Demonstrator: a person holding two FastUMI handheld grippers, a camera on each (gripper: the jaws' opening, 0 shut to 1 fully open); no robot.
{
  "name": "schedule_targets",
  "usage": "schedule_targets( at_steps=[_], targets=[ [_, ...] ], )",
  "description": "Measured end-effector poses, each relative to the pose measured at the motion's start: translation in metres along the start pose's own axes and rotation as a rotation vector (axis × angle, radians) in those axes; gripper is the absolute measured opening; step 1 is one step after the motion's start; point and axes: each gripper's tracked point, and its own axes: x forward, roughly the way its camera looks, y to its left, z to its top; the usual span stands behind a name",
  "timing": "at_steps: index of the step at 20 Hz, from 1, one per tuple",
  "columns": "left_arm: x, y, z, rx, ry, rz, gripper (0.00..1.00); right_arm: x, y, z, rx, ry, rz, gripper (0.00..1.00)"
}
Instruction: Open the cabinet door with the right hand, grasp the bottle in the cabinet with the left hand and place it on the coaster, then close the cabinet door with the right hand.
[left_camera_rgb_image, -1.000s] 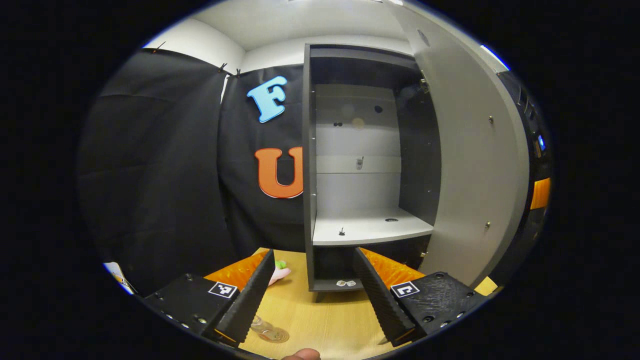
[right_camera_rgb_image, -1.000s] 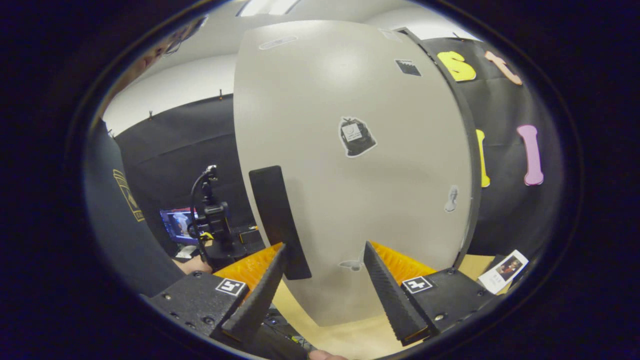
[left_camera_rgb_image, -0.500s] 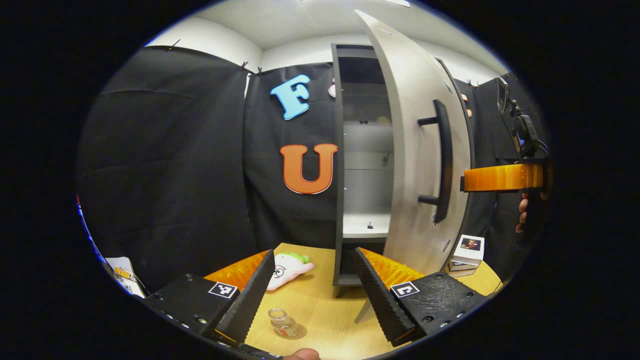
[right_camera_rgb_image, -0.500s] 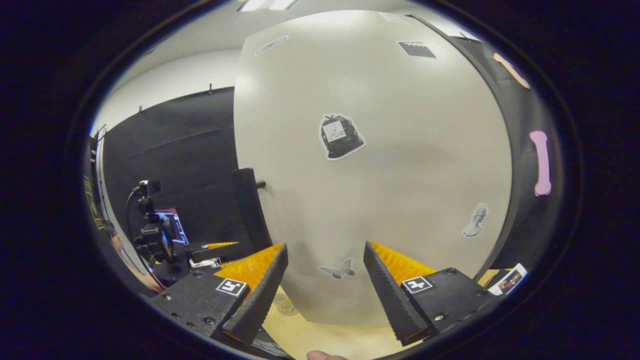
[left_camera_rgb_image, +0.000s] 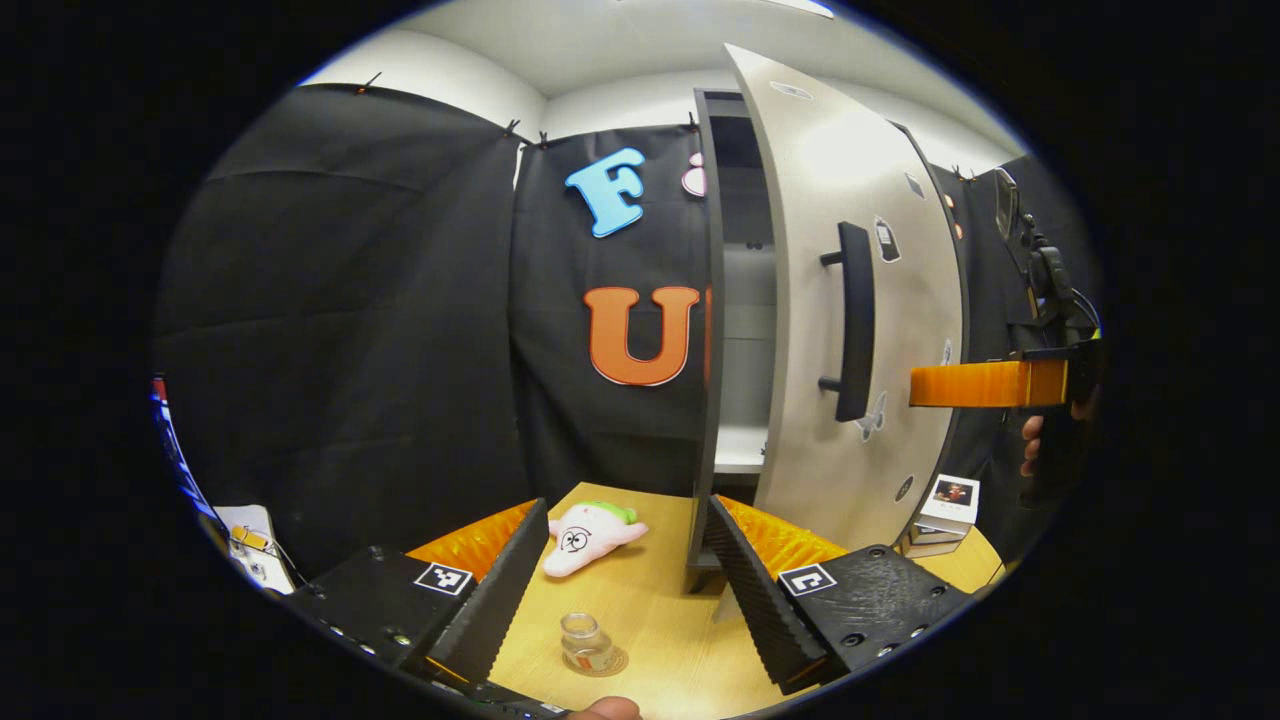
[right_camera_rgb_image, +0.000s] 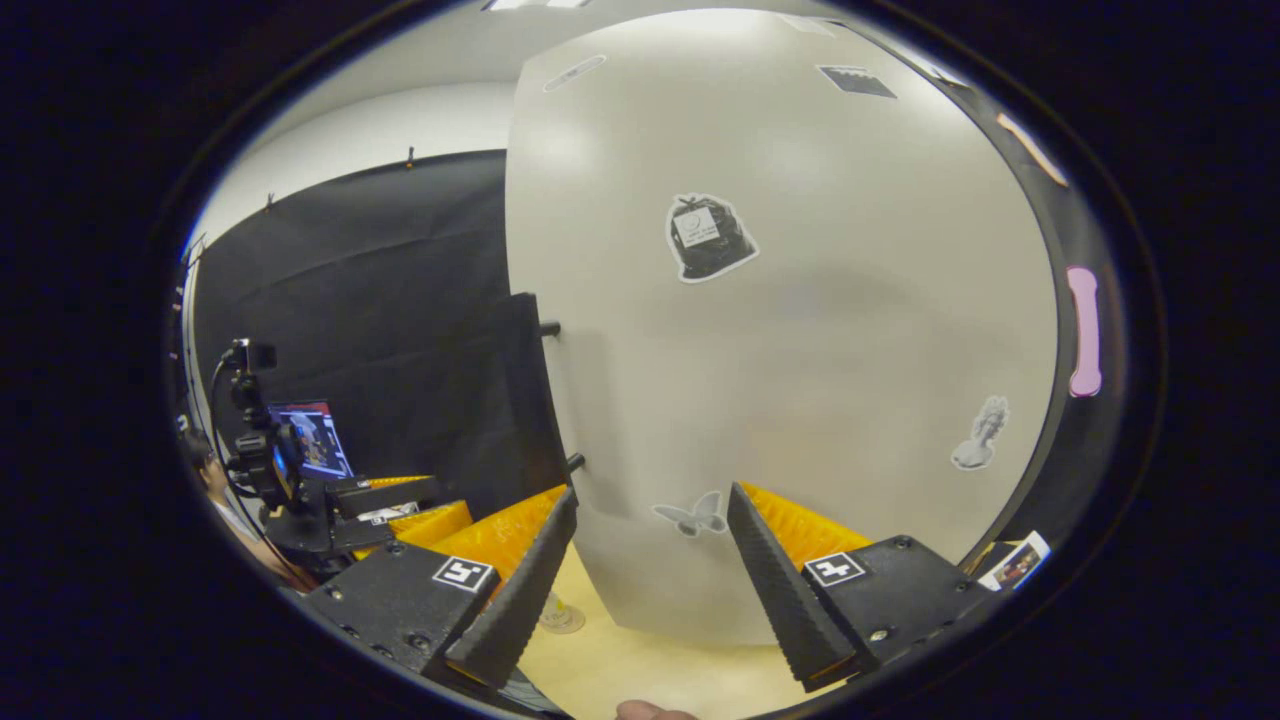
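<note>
I count one small clear glass bottle (left_camera_rgb_image: 586, 641) at six o'clock, one pink-and-white plush toy (left_camera_rgb_image: 590, 528) just above it, one grey cabinet door (left_camera_rgb_image: 850, 300) with one black bar handle (left_camera_rgb_image: 853, 320) at three o'clock.

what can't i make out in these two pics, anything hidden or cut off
- Left gripper view: most of the cabinet interior, hidden by the half-shut door.
- Left gripper view: whether the right claw touches the door; its tips lie behind the door's edge.
- Right gripper view: the bottle, mostly hidden by the claw's own finger.
- Left gripper view: the coaster under the bottle, too small to make out.
</note>
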Motion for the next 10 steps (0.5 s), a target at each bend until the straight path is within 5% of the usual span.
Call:
schedule_targets(
  at_steps=[3,7,10],
  targets=[
    [0.008,-0.024,0.006,0.025,-0.011,-0.074,0.95,-0.015,-0.016,-0.009,-0.038,-0.005,-0.14,0.98],
    [0.024,-0.048,0.022,0.042,-0.05,-0.152,0.95,-0.048,-0.06,-0.015,-0.122,-0.066,-0.534,1.0],
    [0.038,-0.063,0.039,0.031,-0.096,-0.197,0.95,-0.077,-0.078,-0.016,-0.078,-0.12,-0.775,0.99]
  ],
)
